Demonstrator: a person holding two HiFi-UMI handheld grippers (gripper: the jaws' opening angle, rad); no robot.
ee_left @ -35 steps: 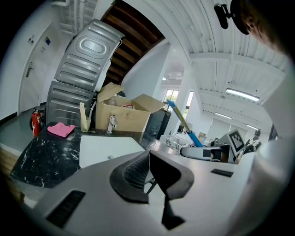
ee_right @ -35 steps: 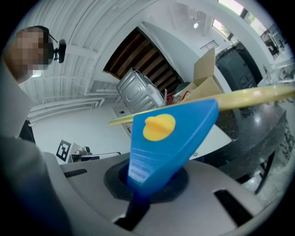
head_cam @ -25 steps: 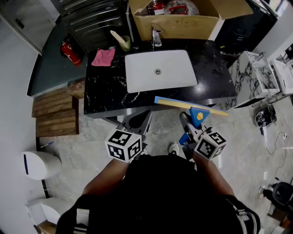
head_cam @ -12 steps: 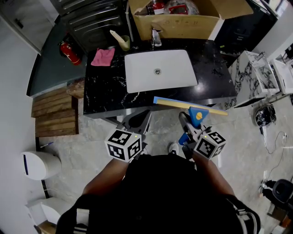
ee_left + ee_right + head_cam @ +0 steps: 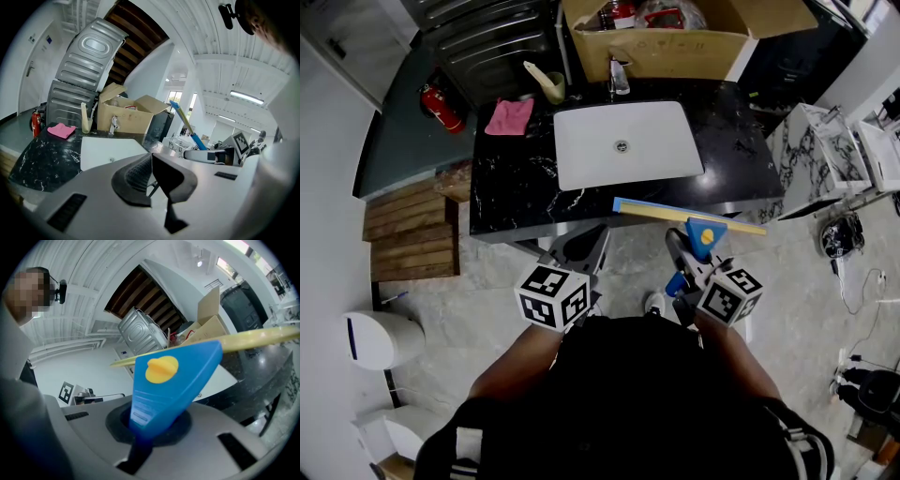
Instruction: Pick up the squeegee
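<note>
the right gripper [image 5: 682, 251] is clamped on the handle of the blue plastic squeegee with a long yellow blade [image 5: 701, 234]. the squeegee is in the air, just off the front edge of the black marble counter [image 5: 516, 187], near the white rectangular sink [image 5: 628, 141]. the left gripper [image 5: 151, 171] has its jaws pressed together with nothing between them.

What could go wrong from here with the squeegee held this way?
1. The right gripper clamps only the squeegee handle's lower end; the long blade could twist it loose.
2. The blade looks close to the counter edge; a swing could knock it.
3. The left gripper is shut and empty, giving no backup.
</note>
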